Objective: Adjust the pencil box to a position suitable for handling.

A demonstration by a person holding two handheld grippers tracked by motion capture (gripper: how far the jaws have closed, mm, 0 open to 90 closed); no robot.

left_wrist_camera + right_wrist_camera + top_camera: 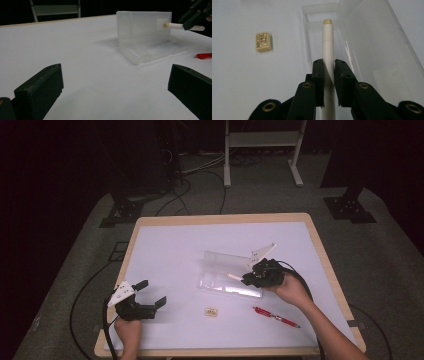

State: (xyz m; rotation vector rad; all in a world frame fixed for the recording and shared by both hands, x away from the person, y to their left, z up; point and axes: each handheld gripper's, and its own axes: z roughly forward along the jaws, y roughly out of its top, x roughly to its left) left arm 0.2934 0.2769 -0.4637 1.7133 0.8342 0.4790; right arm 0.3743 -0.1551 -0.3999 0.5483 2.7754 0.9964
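Note:
A clear plastic case (230, 272) lies open mid-table, its lid standing up behind the tray (147, 51). My right gripper (248, 278) is shut on a white pen (234, 277) with a cream cap and holds it over the tray. In the right gripper view the pen (327, 45) runs between the jaws, its tip pointing along the tray (312, 37). In the left gripper view the pen (173, 25) hovers in front of the lid. My left gripper (151, 293) rests open at the table's near left, nothing between its jaws.
A small cream eraser (211, 311) lies in front of the case, also in the right gripper view as the eraser (263, 41). A red pen (276, 316) lies near the right forearm. The table (165, 245) has a wooden rim; a metal stand (262, 150) is behind.

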